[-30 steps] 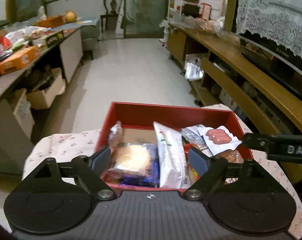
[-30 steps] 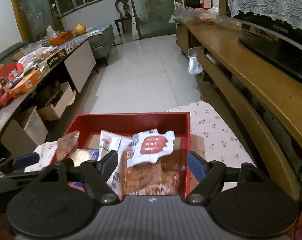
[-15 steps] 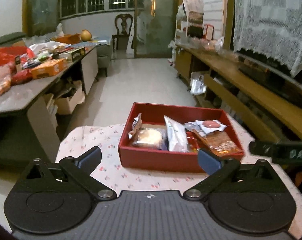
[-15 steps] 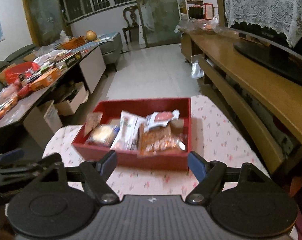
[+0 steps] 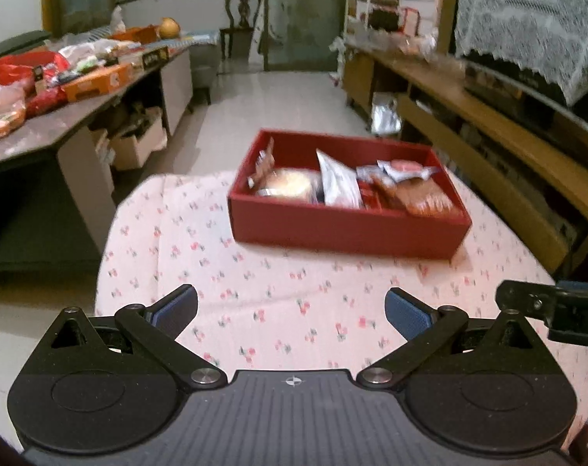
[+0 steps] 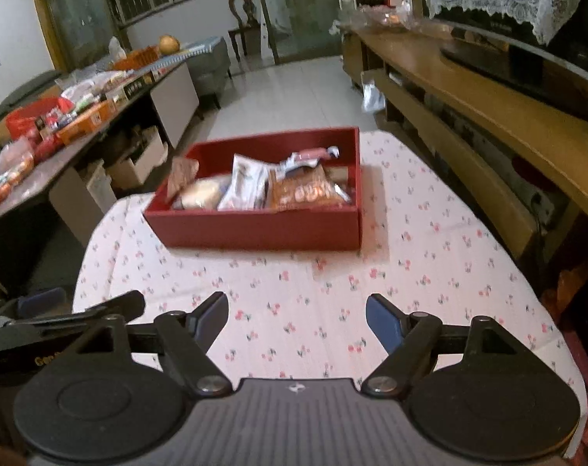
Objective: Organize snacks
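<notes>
Left gripper (image 5: 290, 310), bottom of its own view: jaws spread wide, having just been opening, nothing between them but bare tablecloth. Blue pads (image 5: 404, 312) face each other across the floral cloth (image 5: 255, 272). Tip of the right gripper shows at the lower right edge of this view.

Right gripper (image 6: 297, 320), bottom of its view: jaws apart, a little narrower than the left pair, empty; only cloth between the pads (image 6: 383, 324). The left gripper's finger pokes in at lower left.

The cloth, pale pink with small red flower sprigs, covers a small table. The stretch from both sets of fingers to the box is bare; nothing stands in the way.

Red box (image 5: 344, 229), open-topped, sits on the cloth at frame centre, well apart from both sets of fingers, right of centre in the left view and left of centre in the right. Inside, left to right: a brown packet upright against the left wall (image 6: 181, 174), a round bun in clear wrap (image 5: 288, 184), a white pouch (image 5: 338, 186), orange-brown snack bags (image 6: 305, 192), a small white packet with red print on top (image 5: 406, 167). Slight blur; no labels legible.

Farther: side table (image 5: 60, 128) at left piled with groceries, cardboard boxes beneath; long wooden shelf unit (image 6: 488, 108) at right; lace cover upper right; a wooden chair (image 5: 241, 11) at the far end of the tiled floor.
</notes>
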Motion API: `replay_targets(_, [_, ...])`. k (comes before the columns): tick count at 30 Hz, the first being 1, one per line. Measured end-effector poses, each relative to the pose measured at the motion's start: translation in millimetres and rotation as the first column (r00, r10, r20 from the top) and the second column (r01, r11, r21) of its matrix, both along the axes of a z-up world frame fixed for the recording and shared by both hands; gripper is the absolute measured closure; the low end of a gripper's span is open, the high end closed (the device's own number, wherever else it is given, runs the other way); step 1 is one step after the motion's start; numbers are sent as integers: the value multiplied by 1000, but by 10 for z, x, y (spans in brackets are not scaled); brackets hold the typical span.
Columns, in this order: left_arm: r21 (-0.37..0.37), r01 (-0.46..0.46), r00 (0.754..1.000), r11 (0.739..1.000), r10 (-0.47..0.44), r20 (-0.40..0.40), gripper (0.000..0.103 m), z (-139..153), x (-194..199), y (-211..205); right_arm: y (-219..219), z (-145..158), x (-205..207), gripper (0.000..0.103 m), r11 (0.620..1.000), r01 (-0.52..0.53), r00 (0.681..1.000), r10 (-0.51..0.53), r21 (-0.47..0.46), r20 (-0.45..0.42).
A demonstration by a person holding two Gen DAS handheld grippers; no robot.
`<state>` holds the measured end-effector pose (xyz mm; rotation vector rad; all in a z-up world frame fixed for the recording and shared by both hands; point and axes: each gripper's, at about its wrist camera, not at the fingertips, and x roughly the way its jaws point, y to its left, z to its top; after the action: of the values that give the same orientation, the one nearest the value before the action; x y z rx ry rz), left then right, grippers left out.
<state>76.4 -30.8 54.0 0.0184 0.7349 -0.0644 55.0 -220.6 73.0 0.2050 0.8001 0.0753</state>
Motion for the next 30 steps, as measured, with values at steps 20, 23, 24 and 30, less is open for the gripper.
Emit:
replay_targets(20, [-61,28,991,998,-36,-129,0,-238,-306,-28,16,-246,-361,0,1000,6,996,-9,-28,-86])
replay_targets(23, [-61,31,991,998,-39,-129,0,-240,-345,-36,27,-246,-392,0,1000,6,996,-8,-28,-85])
replay_targets(24, [-60,32,991,998,-40,-130,0,-243,-355,-38,26,-249,-403,0,1000,7,996,-9,-28,-86])
replay_targets(30, [-43,35,992,998,-40,-121,0,-234,-387,-58,31,-268,-438,0,1000,5,995,-8,-30,-96])
